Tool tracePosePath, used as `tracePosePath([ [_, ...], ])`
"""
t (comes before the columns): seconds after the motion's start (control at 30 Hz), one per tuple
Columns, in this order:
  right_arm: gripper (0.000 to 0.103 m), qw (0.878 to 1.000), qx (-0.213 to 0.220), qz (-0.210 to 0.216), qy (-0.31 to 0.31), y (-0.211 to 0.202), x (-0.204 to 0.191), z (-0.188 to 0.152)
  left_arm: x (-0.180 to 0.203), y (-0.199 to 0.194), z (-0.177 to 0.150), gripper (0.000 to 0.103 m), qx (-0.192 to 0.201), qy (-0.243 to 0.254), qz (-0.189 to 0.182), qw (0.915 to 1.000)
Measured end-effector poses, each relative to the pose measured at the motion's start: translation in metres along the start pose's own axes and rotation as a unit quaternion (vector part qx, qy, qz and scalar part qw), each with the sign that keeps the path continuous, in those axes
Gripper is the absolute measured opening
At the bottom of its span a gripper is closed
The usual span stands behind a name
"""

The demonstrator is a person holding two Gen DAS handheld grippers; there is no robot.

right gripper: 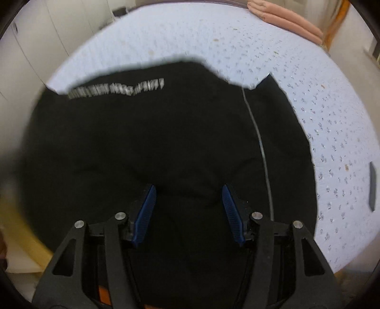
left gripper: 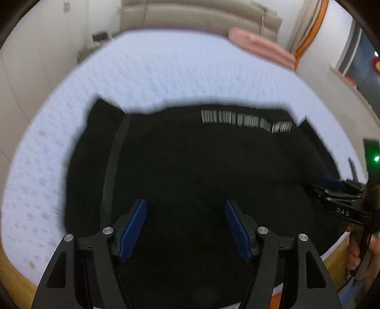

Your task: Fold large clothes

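Observation:
A large black garment (left gripper: 190,166) with a line of white print (left gripper: 247,121) lies spread flat on the bed's pale patterned sheet (left gripper: 166,71). It also fills the right wrist view (right gripper: 142,142), with a thin pale stripe (right gripper: 261,147) down its right side. My left gripper (left gripper: 186,204) is open and empty, hovering over the garment's near part. My right gripper (right gripper: 189,189) is open and empty over the garment. It also shows at the right edge of the left wrist view (left gripper: 332,187), by the garment's right side. Both views are motion-blurred.
A folded pink cloth (left gripper: 258,45) lies at the bed's far right corner, also in the right wrist view (right gripper: 287,19). A beige headboard (left gripper: 201,14) stands behind. A small dark flat object (right gripper: 372,187) lies on the sheet at right. A wooden bed edge (left gripper: 14,273) runs near me.

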State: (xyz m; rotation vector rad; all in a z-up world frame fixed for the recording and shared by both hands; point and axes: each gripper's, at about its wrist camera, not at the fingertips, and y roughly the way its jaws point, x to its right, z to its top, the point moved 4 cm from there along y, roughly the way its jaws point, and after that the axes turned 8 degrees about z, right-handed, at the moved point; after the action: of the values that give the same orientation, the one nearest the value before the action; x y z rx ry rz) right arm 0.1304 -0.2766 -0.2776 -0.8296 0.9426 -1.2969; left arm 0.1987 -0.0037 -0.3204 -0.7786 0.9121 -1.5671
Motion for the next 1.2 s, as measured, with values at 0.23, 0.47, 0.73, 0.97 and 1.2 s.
tracePosePath([
  [0.23, 0.059, 0.999, -0.008, 0.009, 0.03, 0.009, 0.012, -0.006, -0.011, 0.023, 0.005, 0.075, -0.047, -0.025, 0.01, 0.9985],
  [0.47, 0.058, 0.999, 0.031, -0.007, 0.029, -0.061, 0.009, -0.043, -0.006, -0.048, -0.021, 0.074, -0.001, 0.008, -0.002, 1.0],
  [0.73, 0.059, 0.995, -0.035, -0.006, 0.091, -0.021, 0.027, -0.073, 0.008, -0.014, -0.049, 0.078, -0.043, 0.032, 0.028, 0.9981],
  [0.97, 0.06, 0.992, -0.035, -0.006, 0.12, -0.057, 0.025, -0.071, -0.011, -0.071, -0.04, 0.079, 0.002, 0.042, 0.09, 0.995],
  [1.2, 0.066, 0.992, 0.038, -0.008, 0.12, -0.151, 0.0, -0.068, -0.019, -0.187, -0.024, 0.079, 0.103, 0.04, 0.097, 0.9891],
])
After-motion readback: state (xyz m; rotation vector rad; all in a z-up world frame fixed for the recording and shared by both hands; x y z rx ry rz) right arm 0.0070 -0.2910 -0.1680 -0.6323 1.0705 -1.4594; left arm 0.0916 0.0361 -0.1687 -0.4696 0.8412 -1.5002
